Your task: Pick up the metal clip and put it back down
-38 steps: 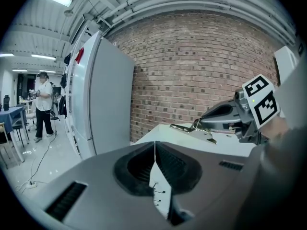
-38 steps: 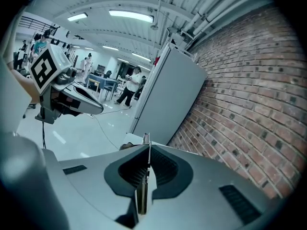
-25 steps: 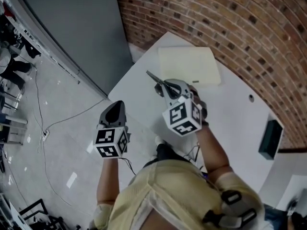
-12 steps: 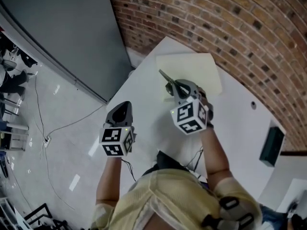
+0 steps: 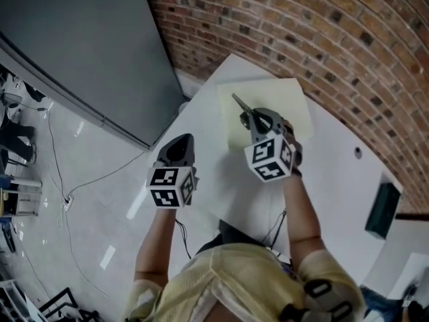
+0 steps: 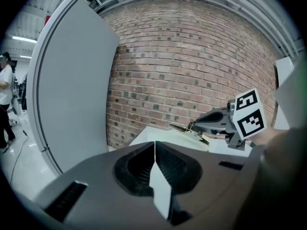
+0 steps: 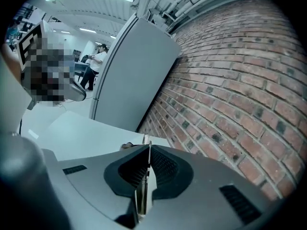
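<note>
The metal clip [image 5: 241,104] is pinched in the closed jaws of the right gripper [image 5: 255,118]. Its long axis runs straight out ahead of them, over the pale mat [image 5: 285,98] on the table [image 5: 335,173]. The left gripper [image 5: 181,139] sits beside it, jaws pressed together on nothing, so the set-down likely lies straight below the right jaws.

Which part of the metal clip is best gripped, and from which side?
Probably its rear end, coming from behind along its length, as the right gripper does: the metal clip is thin and long, so it sits flat between the jaws.
</note>
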The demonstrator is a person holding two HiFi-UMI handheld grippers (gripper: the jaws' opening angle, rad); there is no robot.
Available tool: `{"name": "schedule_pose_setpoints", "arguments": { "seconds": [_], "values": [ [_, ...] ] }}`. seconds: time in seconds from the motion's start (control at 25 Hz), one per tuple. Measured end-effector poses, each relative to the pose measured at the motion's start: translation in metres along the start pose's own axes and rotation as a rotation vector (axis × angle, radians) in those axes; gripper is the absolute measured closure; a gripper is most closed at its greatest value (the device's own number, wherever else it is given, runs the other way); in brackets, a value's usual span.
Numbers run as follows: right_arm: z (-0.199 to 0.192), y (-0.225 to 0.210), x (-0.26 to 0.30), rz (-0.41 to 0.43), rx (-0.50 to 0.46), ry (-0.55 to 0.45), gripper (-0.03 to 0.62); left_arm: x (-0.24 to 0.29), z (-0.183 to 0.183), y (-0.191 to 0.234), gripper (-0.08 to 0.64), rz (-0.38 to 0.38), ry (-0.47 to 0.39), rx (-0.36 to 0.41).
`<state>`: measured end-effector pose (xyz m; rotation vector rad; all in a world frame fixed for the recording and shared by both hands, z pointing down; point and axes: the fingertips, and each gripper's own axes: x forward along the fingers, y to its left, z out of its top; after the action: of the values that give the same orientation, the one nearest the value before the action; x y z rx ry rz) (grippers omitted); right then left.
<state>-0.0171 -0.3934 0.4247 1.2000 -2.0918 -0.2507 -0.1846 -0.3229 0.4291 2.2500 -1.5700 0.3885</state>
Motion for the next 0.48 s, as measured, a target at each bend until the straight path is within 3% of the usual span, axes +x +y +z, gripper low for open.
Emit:
{"name": "schedule_pose_setpoints", "arguments": {
  "seconds": [0.48],
  "values": [
    [-0.039, -0.039, 0.040, -0.123, 0.015, 0.055, 0.581, 0.054, -0.002, 0.012, 0.555, -0.002, 0.053, 0.019]
  ]
}}
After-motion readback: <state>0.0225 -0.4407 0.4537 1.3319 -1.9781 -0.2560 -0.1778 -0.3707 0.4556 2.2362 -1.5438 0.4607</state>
